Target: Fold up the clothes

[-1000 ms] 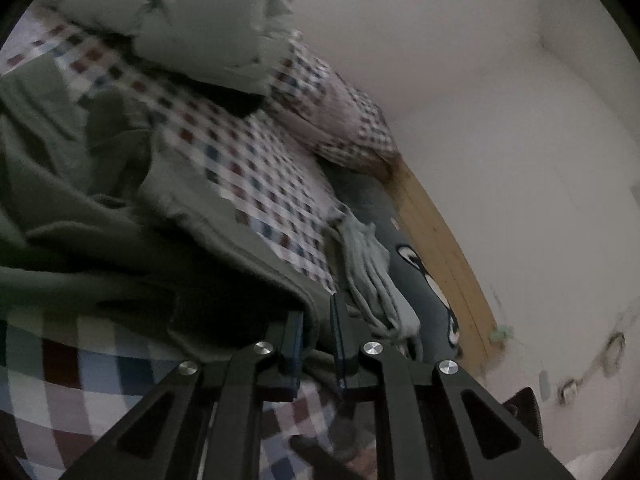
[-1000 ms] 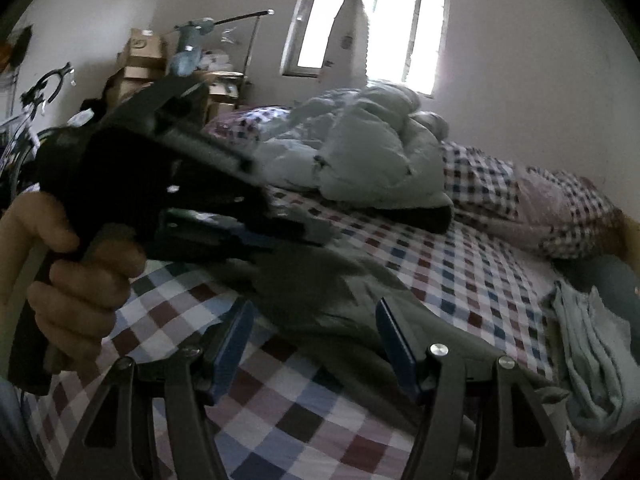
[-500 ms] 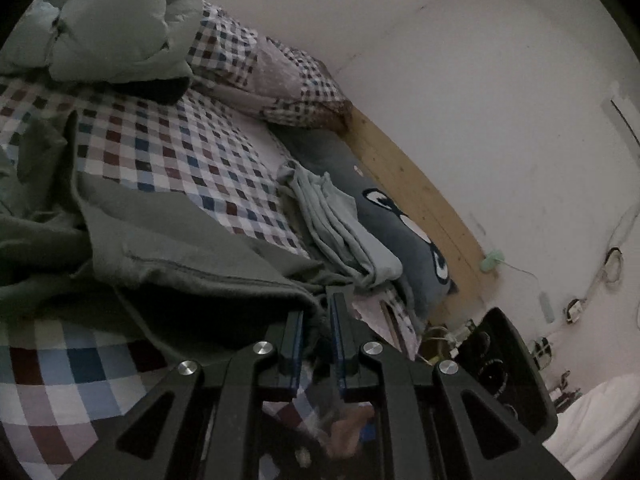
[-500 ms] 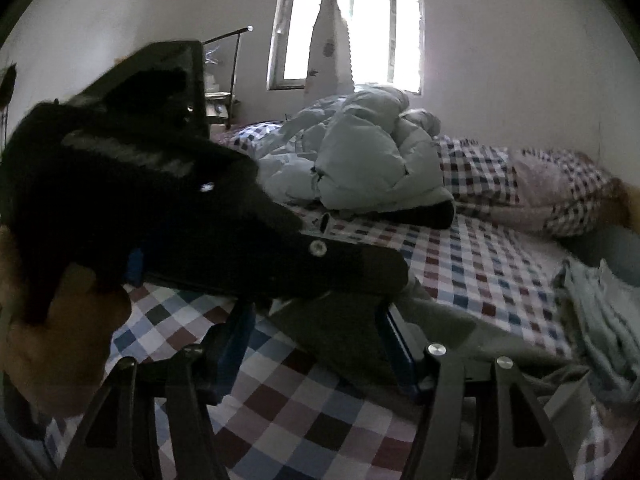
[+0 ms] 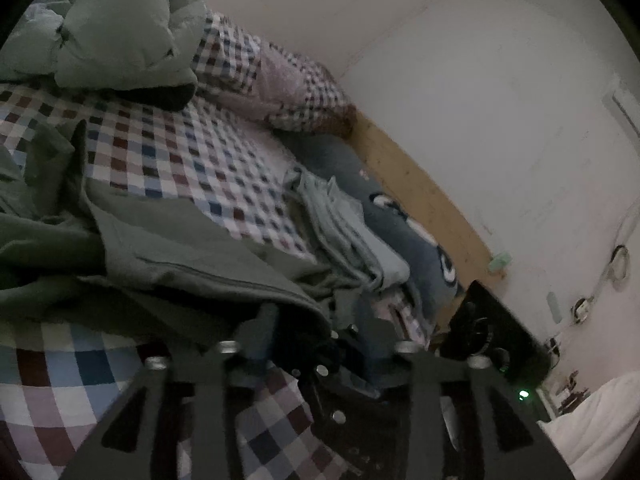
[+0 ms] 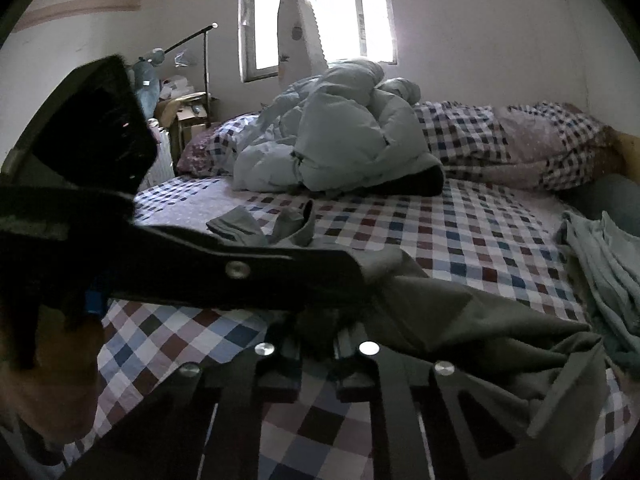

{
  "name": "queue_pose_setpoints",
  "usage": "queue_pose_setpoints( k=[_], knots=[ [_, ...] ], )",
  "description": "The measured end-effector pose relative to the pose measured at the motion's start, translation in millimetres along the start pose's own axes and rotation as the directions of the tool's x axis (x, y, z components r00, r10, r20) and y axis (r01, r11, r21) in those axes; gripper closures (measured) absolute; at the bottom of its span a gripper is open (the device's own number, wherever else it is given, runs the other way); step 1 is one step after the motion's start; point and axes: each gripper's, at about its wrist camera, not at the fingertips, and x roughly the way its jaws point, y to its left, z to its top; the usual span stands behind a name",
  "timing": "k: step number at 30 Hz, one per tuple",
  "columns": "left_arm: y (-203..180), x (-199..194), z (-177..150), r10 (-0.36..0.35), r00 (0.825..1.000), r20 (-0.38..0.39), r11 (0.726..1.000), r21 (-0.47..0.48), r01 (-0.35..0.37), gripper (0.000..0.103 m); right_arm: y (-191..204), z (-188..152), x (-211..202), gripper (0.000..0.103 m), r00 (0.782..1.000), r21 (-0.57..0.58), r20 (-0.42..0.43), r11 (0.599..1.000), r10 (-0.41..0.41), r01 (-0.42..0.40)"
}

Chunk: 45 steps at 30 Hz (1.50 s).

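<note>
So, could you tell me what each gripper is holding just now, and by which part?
The right gripper is closing on a bunched fold of the dark green garment, at its near edge. The left gripper is opening and no longer grips it.

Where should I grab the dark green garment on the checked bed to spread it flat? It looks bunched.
Take the dark green garment at its stitched hem edge, from the foot of the bed, low over the checked sheet. That edge lies thin and straight; the rest is bunched. The right gripper is closing there.
</note>
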Motion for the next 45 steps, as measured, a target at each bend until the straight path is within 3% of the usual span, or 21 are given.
queue_pose_setpoints(
  k=[1, 11, 18, 24, 38, 45],
  knots=[
    [2, -2, 1, 0.001, 1.000, 0.011, 1.000, -0.009, -0.001, 0.037, -3, 1, 0, 0.095, 1.000, 0.006, -0.004, 1.000, -0.002, 0.002],
    [27, -20, 7, 0.084, 0.991, 0.102, 0.993, -0.097, -0.074, 0.034, -35, 12, -9, 0.096, 0.998, 0.041, 0.003, 0.997, -0.063, 0.063],
    [53, -35, 9, 0.192, 0.967, 0.169, 0.968, -0.194, -0.158, 0.034, -69, 20, -21, 0.096, 0.991, 0.077, 0.027, 0.989, -0.130, 0.128],
    [71, -46, 9, 0.246, 0.945, 0.213, 0.944, -0.275, -0.184, 0.034, -97, 25, -35, 0.096, 0.982, 0.118, 0.048, 0.977, -0.184, 0.177],
    [79, -66, 10, 0.330, 0.894, 0.302, 0.916, -0.332, -0.226, 0.034, -168, 25, -81, 0.097, 0.948, 0.220, 0.070, 0.931, -0.312, 0.290],
    [85, -62, 9, 0.366, 0.886, 0.284, 0.901, -0.349, -0.260, 0.034, -193, 13, -99, 0.097, 0.928, 0.220, 0.028, 0.908, -0.371, 0.356]
  ],
)
